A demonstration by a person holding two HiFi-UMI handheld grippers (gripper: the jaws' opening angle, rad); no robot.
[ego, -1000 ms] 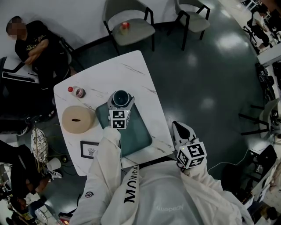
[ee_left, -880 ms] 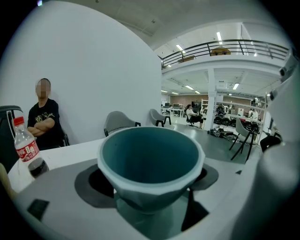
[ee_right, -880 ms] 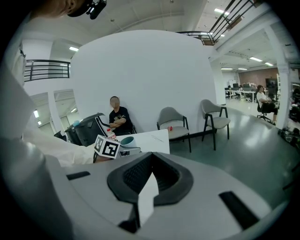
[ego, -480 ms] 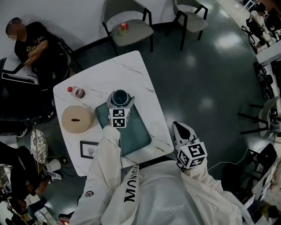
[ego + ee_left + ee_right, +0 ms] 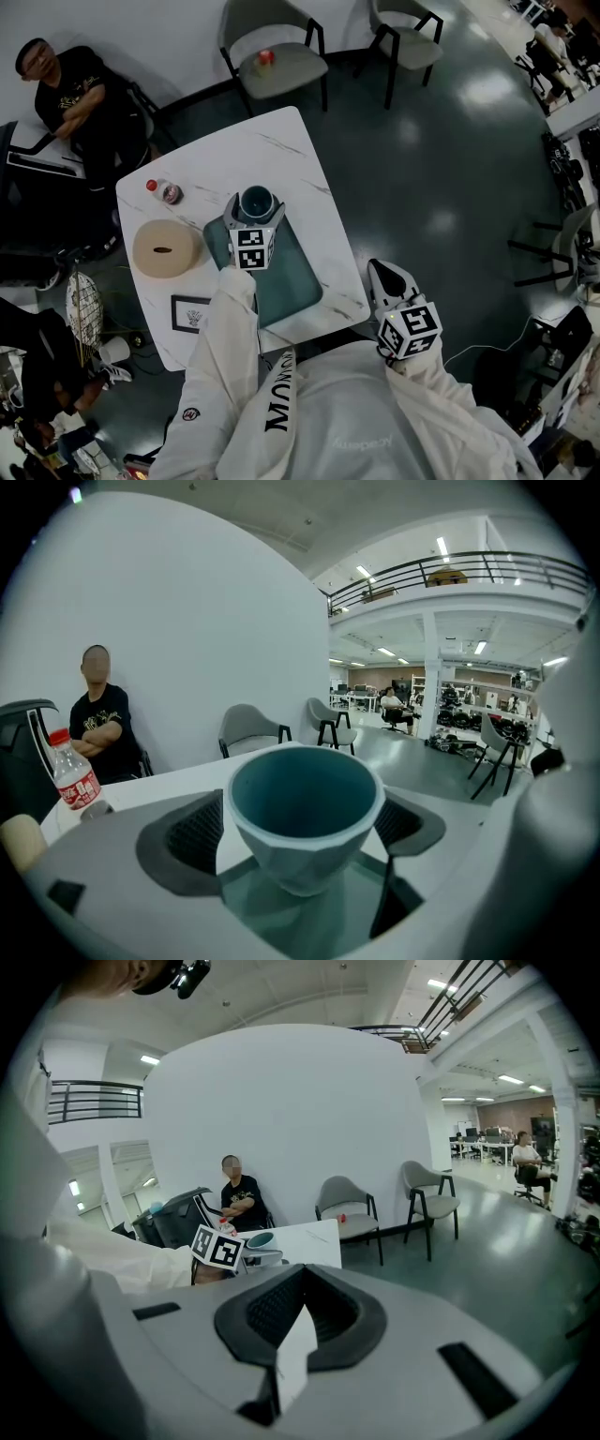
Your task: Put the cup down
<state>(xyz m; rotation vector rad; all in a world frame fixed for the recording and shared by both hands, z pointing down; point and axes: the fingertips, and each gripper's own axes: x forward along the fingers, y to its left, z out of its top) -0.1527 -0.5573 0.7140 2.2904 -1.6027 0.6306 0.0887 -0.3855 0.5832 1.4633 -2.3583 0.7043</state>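
Cup [image 5: 305, 808] upright on the dark green mat [image 5: 292, 281], toward the mat's far end, near the middle of the white bench [image 5: 272, 150]: that is where the task's thing now is. Its base looks to be resting on the mat, with its own reflection just beneath it, so the setting-down itself seems done.

The left gripper [image 5: 255, 214] reaches over the mat from the near side, with the cup between its fingers [image 5: 187, 832]. Those fingers have just been opening and now stand wide, released. A strip of bench shows between the left finger and the cup's wall, and the right finger also looks clear of the rim, though the gap there is narrower. Nothing presses on the cup.

The right gripper [image 5: 298, 1307] is held off the bench's near right corner, over the floor and well apart from the cup. Its fingers are clenched together with nothing in them.

What is left, as I judge it, is only to draw the left gripper back toward the near edge without brushing the cup. A small bottle [image 5: 161, 193] and a round tan box [image 5: 167, 250] sit at the left of the bench, clear of all this.
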